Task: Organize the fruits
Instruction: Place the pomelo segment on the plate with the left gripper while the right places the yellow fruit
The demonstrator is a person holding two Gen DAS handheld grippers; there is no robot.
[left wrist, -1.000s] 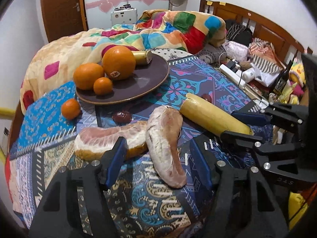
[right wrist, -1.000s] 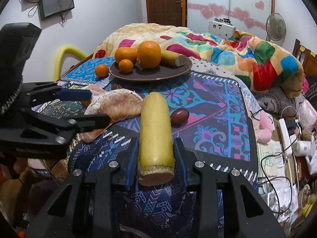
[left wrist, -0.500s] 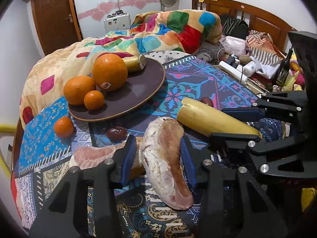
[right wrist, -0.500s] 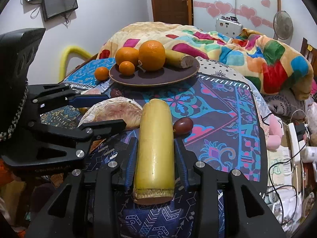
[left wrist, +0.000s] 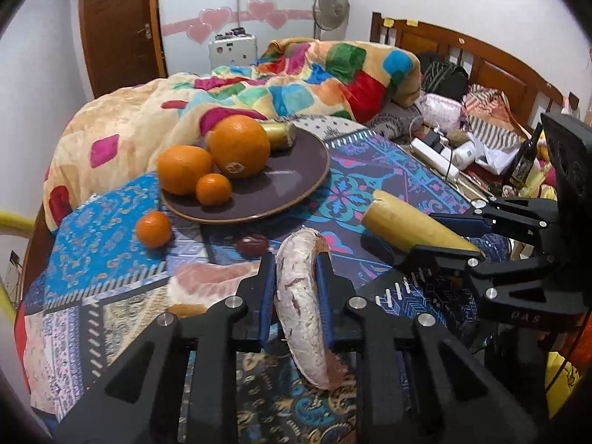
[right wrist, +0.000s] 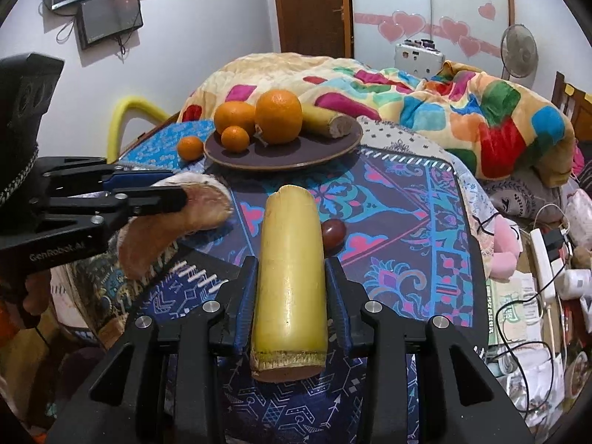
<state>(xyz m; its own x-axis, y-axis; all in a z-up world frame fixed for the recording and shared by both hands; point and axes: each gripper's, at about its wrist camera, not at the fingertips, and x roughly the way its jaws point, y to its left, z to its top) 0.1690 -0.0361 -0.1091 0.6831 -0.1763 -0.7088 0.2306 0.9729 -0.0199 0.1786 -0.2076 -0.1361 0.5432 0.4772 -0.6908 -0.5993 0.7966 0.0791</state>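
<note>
My left gripper (left wrist: 295, 264) is shut on a peeled pomelo wedge (left wrist: 301, 307) and holds it above the patterned cloth; it also shows in the right wrist view (right wrist: 177, 218). My right gripper (right wrist: 290, 270) is shut on a yellow sugarcane piece (right wrist: 290, 270), also seen in the left wrist view (left wrist: 410, 227). A dark brown plate (left wrist: 292, 181) beyond holds two large oranges (left wrist: 238, 146), a small mandarin (left wrist: 213, 188) and a second cane piece (left wrist: 279, 134). Another pomelo wedge (left wrist: 211, 283) lies left of my left gripper.
A loose mandarin (left wrist: 153, 224) and a dark date (left wrist: 252, 245) lie on the cloth before the plate. Another date (right wrist: 333, 233) sits beside the cane. A colourful blanket (left wrist: 296, 81) is heaped behind. Cables and clutter (right wrist: 547, 259) fill the right side.
My left gripper moved forward, closed on the pomelo wedge and lifted it. My right gripper stayed shut on the cane and raised it slightly.
</note>
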